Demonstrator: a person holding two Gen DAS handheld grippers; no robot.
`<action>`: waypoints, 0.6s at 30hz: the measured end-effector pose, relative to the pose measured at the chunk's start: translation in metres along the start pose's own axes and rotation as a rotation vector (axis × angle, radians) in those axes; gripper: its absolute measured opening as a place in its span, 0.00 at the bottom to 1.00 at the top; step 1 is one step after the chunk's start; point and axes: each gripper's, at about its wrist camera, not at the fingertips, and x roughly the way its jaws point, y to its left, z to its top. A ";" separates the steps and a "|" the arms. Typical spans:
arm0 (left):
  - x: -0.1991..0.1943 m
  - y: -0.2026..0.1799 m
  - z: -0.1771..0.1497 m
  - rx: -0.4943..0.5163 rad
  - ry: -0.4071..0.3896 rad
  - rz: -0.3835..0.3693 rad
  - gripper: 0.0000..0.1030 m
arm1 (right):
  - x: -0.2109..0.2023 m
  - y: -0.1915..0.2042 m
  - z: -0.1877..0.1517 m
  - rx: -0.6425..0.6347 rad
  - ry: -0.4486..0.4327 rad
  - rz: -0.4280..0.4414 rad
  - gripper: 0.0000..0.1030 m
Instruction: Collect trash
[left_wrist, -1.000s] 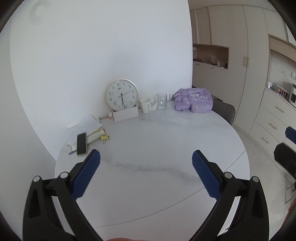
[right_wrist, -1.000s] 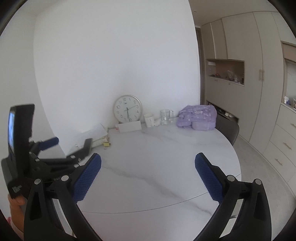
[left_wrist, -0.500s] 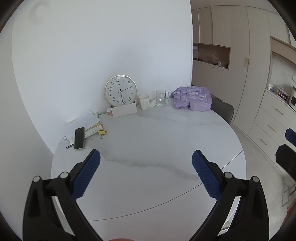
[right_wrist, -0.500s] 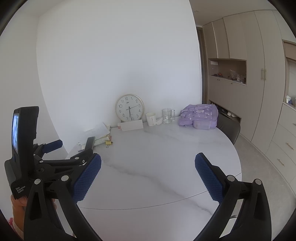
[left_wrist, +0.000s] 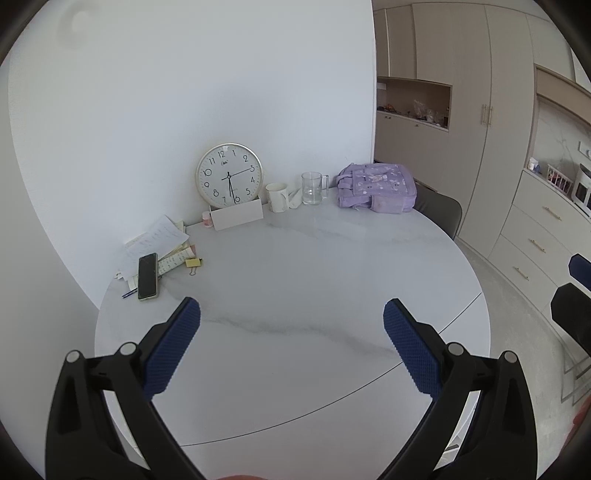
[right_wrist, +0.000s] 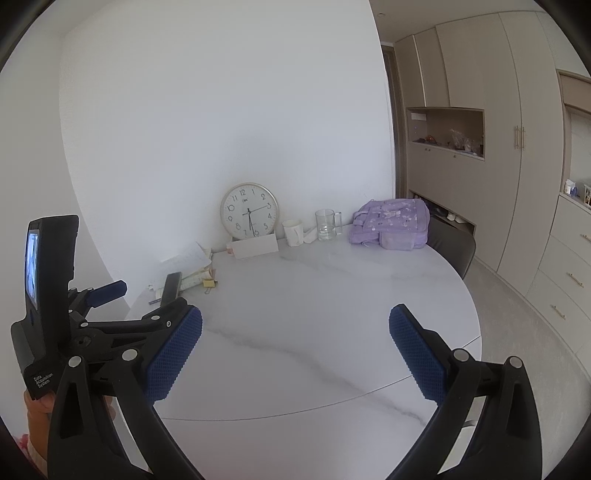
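Observation:
My left gripper is open and empty, held above the near part of a round white marble table. My right gripper is open and empty over the same table. A crumpled white tissue lies between a white mug and a glass mug at the far edge; it also shows in the right wrist view. The left gripper's body shows at the left of the right wrist view.
A wall clock leans on the wall behind a white card. Papers, a phone and a yellow clip lie at the left. A purple backpack sits far right, a grey chair behind it. Cabinets stand at right.
Both grippers have pulled back and up from the table, so more of its near edge and the floor shows. Both stay open.

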 end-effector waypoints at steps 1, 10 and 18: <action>0.000 0.000 0.000 0.002 -0.001 -0.001 0.92 | 0.001 0.000 0.000 0.000 0.001 -0.002 0.98; 0.001 0.003 0.001 -0.001 0.005 -0.018 0.92 | 0.004 0.008 -0.002 -0.011 0.017 -0.011 0.98; 0.003 0.010 -0.001 -0.006 0.015 -0.030 0.92 | 0.008 0.016 -0.002 -0.019 0.034 -0.023 0.98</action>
